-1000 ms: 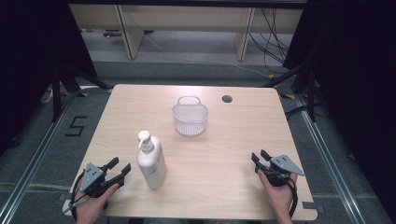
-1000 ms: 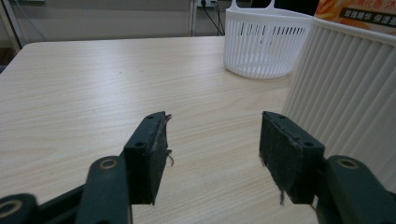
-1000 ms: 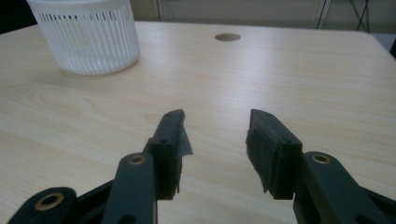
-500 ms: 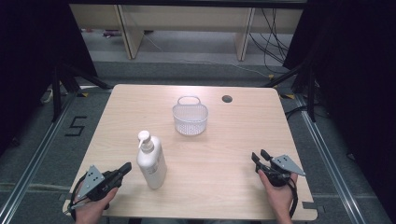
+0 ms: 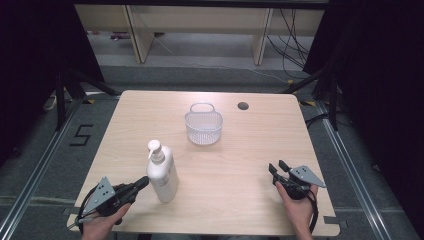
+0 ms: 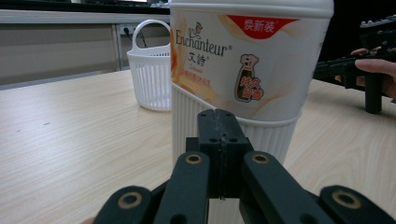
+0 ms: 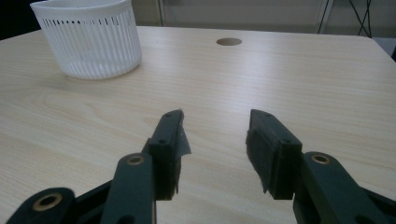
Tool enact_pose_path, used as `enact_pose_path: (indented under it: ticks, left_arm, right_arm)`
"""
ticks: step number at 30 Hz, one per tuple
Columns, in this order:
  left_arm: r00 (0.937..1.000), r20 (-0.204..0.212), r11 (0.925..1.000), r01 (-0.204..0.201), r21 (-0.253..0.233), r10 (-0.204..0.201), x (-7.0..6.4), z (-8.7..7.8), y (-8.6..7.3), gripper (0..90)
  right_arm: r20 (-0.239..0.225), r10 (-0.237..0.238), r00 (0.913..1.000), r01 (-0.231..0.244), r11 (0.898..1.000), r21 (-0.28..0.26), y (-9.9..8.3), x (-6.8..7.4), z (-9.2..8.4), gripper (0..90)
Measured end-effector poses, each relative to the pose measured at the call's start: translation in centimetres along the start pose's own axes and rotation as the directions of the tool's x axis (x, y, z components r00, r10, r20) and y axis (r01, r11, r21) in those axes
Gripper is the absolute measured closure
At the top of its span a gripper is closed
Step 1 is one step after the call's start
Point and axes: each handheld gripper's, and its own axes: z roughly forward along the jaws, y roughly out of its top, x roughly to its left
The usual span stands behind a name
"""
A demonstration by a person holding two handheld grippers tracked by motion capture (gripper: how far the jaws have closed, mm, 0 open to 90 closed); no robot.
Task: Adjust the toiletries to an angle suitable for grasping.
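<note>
A white pump bottle (image 5: pixel 161 172) with an orange and red label (image 6: pixel 233 65) stands upright at the front left of the table. My left gripper (image 5: pixel 141 183) lies just left of it, shut with nothing between its jaws, tips pointing at the bottle's base (image 6: pixel 219 122). A white plastic basket (image 5: pixel 203 126) with a handle stands at the table's middle back (image 6: pixel 152 70) (image 7: pixel 88 39). Low over the front right of the table, my right gripper (image 5: pixel 277 166) is open and holds nothing (image 7: pixel 215 126).
The light wooden table (image 5: pixel 250 150) has a round cable hole (image 5: pixel 243 106) at the back right (image 7: pixel 229 41). Dark floor, rails and cables surround it. A wooden bench frame (image 5: pixel 200 25) stands beyond.
My left gripper has closed its jaws and drawn back and down to the left of the bottle. The right gripper has stayed still and open.
</note>
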Motion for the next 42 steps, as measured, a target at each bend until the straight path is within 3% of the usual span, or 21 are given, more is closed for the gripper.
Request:
enact_pose_path:
  ticks: [4,5,6,10,21,22,23,24,25,27,28,32,36,37,42]
  left_arm:
    - [0.9996,0.020,0.9997,0.018,-0.016,-0.018,-0.2,0.4,0.0,89.9]
    - [0.9994,0.023,0.9995,0.025,-0.020,-0.024,-0.2,0.5,0.0,89.9]
    - [0.9994,0.023,0.9995,0.025,-0.020,-0.024,-0.2,0.5,0.0,89.9]
    - [0.9995,0.023,0.9997,0.023,0.002,-0.023,-0.5,0.5,0.1,89.9]
    - [0.9980,0.060,0.9997,0.023,-0.002,-0.023,-1.2,1.3,0.4,89.9]
    - [0.9978,0.063,0.9998,0.020,0.010,-0.021,-1.5,1.5,0.4,89.9]
    - [0.9978,0.063,0.9998,0.020,0.010,-0.021,-1.5,1.5,0.4,89.9]
    - [0.9976,0.066,0.9997,0.020,0.013,-0.021,-1.6,1.5,0.4,89.9]
    - [0.9969,0.075,0.9998,0.021,0.004,-0.021,-1.7,1.7,0.4,89.9]
    - [0.9969,0.076,0.9997,0.018,0.016,-0.019,-1.9,1.8,0.4,89.9]
    - [0.9968,0.078,0.9997,0.015,0.021,-0.016,-2.0,1.9,0.4,89.9]
    - [0.9951,0.099,1.0000,0.003,0.009,-0.003,-2.3,2.6,0.6,89.9]
    - [0.9956,0.094,0.9996,-0.006,0.027,0.003,-2.5,2.8,0.8,89.9]
    - [0.9947,0.102,0.9999,-0.002,0.011,0.001,-2.6,3.1,0.7,89.9]
    - [0.9965,0.083,0.9994,-0.011,0.032,0.008,-3.0,3.5,0.9,89.9]
  right_arm:
    - [0.004,-0.019,0.9998,0.019,1.000,0.020,0.1,-0.1,-0.1,55.6]
    - [0.002,0.022,0.9998,-0.022,0.999,0.027,0.1,0.2,-0.1,55.6]
    - [0.002,0.024,0.9997,-0.024,0.999,0.028,0.1,0.2,-0.1,55.6]
    - [0.006,-0.022,0.9997,0.022,1.000,0.022,0.1,0.0,0.0,55.4]
    - [0.003,-0.023,0.9997,0.023,1.000,0.021,0.1,0.0,0.0,55.3]
    - [0.001,0.018,0.9998,-0.018,1.000,0.025,0.0,0.3,-0.1,55.3]
    - [0.002,0.028,0.9996,-0.028,0.999,0.029,0.0,0.4,-0.1,55.3]
    - [-0.004,0.008,1.0000,-0.008,1.000,0.025,0.1,0.2,0.0,55.3]
    - [0.003,0.028,0.9996,-0.028,0.999,0.028,0.0,0.4,-0.1,55.3]
    - [0.002,0.010,0.9999,-0.010,1.000,0.026,0.1,0.3,-0.1,55.3]
    - [0.003,-0.026,0.9996,0.026,0.999,0.020,0.1,0.0,0.0,55.2]
    - [0.008,-0.036,0.9993,0.035,0.999,0.020,0.1,0.0,0.0,55.2]
    - [0.018,-0.038,0.9991,0.038,0.999,-0.002,0.0,0.1,0.1,55.2]
    - [0.018,-0.038,0.9991,0.038,0.999,0.000,0.0,0.1,0.1,55.2]
    - [0.019,-0.037,0.9991,0.037,0.999,0.000,0.0,0.1,0.2,55.1]
